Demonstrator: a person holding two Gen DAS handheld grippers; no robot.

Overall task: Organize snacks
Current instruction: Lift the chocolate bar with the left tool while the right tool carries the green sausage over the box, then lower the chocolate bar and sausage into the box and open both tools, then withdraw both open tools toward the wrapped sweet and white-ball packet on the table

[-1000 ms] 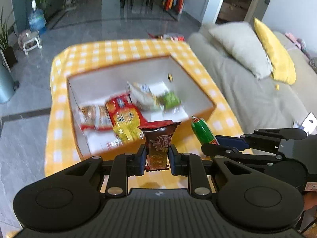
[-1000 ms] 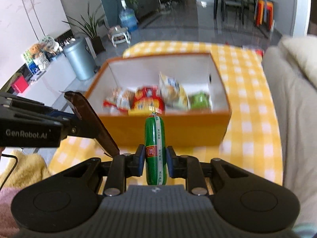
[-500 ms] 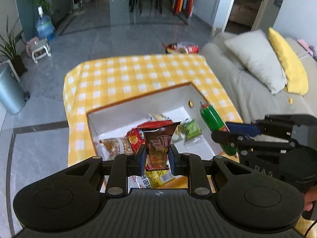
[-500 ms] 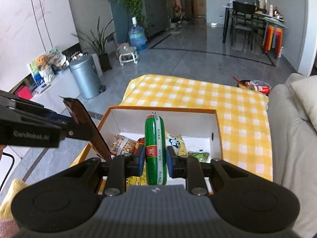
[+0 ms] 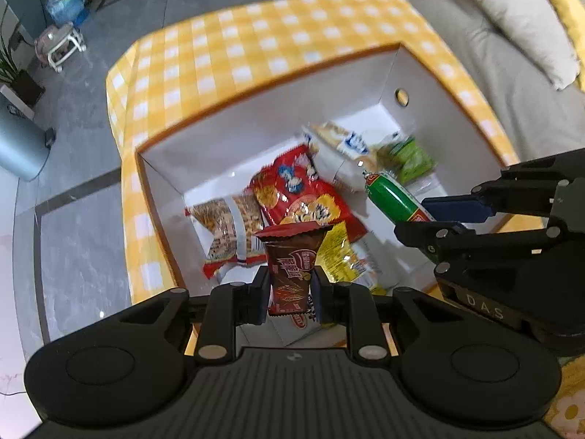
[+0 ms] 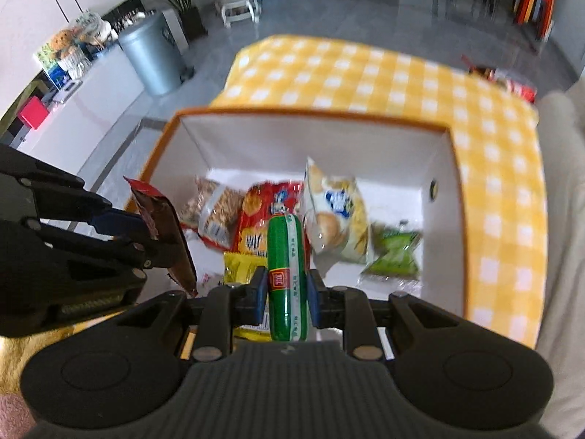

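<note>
- Holding a snack in each hand, I have both sets of jaws over the open box [image 5: 387, 73] on the yellow checked table [image 5: 256, 36].
- My left gripper [image 5: 290, 285] has its jaws closed on a brown wafer packet [image 5: 290, 267], which stands upright above the near left part of the box.
- My right gripper [image 6: 283, 287] has its jaws closed on a green sausage stick [image 6: 285, 256], pointing away from me over the middle of the box.
- Already lying on the box floor: a nut packet [image 5: 228, 225] at the left, a red cracker bag [image 5: 292, 190] in the middle, a yellow packet [image 5: 342, 252] near me, a pale bread bag [image 6: 336, 208] and a small green packet [image 6: 395, 252] to the right.
- Step in hand, as I judge it: carrying both snacks in to drop them.
- Next move calls for going lower and picking bare spots. The white floor at the far side and near right looks free, so the sausage stick could go right of the cracker bag.
- Then I'd open each set of jaws in turn, so neither packet catches on the box wall or the other gripper beside it.
</note>
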